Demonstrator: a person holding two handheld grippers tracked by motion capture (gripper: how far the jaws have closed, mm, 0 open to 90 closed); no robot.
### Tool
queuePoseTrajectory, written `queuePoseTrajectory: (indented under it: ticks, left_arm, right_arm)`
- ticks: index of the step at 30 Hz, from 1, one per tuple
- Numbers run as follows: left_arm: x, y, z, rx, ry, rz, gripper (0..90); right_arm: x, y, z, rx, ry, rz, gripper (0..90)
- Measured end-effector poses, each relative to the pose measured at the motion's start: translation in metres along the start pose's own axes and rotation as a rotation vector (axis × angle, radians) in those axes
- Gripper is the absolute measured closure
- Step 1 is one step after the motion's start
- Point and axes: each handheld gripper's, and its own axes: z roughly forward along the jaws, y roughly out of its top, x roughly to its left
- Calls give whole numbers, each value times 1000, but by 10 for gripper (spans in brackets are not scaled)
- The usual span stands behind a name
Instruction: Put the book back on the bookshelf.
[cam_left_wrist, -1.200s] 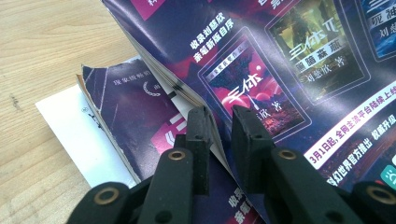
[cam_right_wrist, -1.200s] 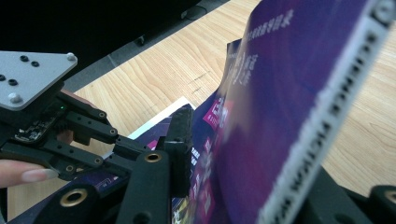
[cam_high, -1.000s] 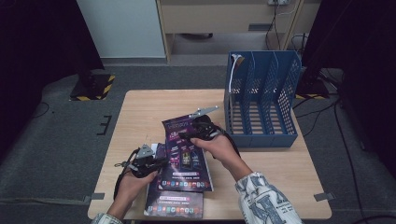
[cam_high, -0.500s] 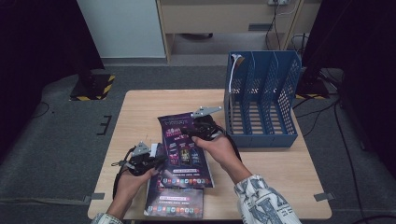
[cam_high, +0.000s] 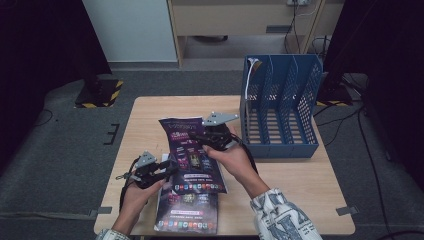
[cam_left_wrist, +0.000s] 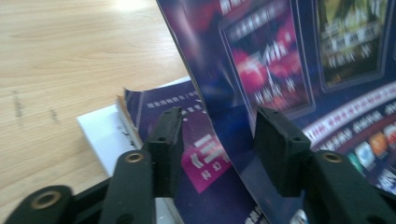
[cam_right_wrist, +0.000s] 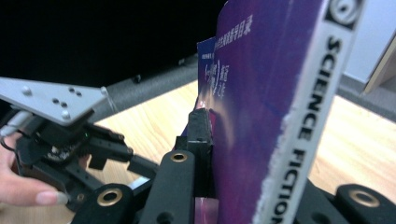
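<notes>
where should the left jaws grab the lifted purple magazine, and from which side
Grip the lower left edge of the lifted purple magazine, coming in from the left. That edge already stands between the open jaws of the left gripper, raised off the magazine under it, so there is room under it. The right gripper is shut on the magazine near its spine, so stay away from that side.

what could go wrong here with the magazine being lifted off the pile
The right gripper alone clamps the magazine near its spine; the left gripper has just been opening, its pads off the lower edge. Risks:
1. The floppy magazine could sag or slip from that single grip.
2. The open left jaws sit around the edge, so lifting could snag the cover.
3. The file rack stands close by on the right, so a swing could hit its front wall.
</notes>
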Motion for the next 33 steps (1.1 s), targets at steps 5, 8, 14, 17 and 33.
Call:
queuePoseTrajectory:
  ticks: [5, 8, 14, 17, 33]
  left_arm:
    - [0, -2, 4, 28, -26, 14, 459]
    - [-2, -3, 7, 45, -44, 17, 452]
    - [-2, -3, 9, 61, -76, 13, 452]
    - [-2, -4, 10, 70, -93, 17, 482]
    - [-2, 3, 3, 73, -74, 13, 766]
  right_arm:
    - [-1, 3, -7, -55, 8, -4, 823]
    - [-1, 4, -9, -72, 12, -8, 823]
    - [1, 4, -10, -79, 15, -15, 824]
    - [1, 3, -10, -82, 15, -16, 823]
    - [-1, 0, -13, -97, 31, -10, 825]
